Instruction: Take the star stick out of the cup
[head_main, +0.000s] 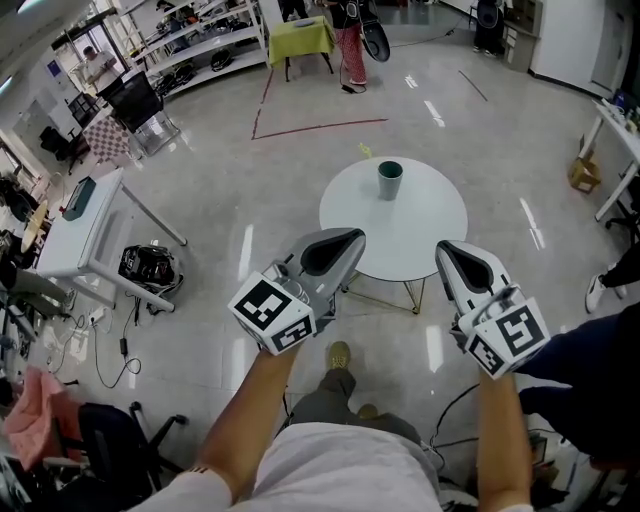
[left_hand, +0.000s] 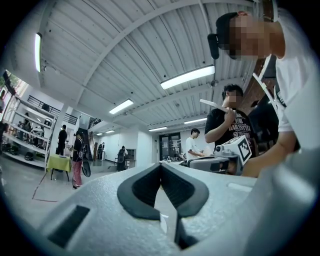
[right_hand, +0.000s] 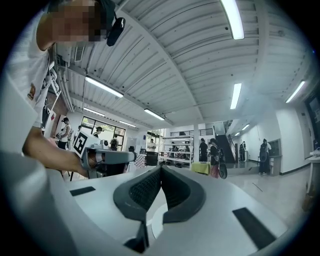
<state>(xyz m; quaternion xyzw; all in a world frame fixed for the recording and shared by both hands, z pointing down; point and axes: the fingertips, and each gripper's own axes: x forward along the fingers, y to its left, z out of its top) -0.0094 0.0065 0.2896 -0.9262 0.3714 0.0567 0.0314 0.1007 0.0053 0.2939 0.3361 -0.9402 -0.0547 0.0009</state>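
- Two grippers, both with jaws pressed together and nothing between them. The left gripper (head_main: 358, 236) and the right gripper (head_main: 446, 247) are held level, side by side, at the near edge of the round white table (head_main: 425, 232).
- Each gripper view shows dark pads meeting at the tip, on the left gripper (left_hand: 160, 165) as on the right gripper (right_hand: 161, 168). Only the room shows beyond them; the cup is in neither view.
- The green cup (head_main: 389, 180) stands upright on the far half of the table, alone, well apart from both grippers.
- The star stick can't be made out at this range. If it is there, it is presumably inside the cup, with its long axis roughly upright.
- Key relation: the cup lies ahead of and between the two grippers, slightly toward the left one, so the left tip looks a little nearer.
- Judgement: the reach has not arrived. Jaws must open and one gripper must come over the cup mouth, since a level approach would meet the cup wall first.
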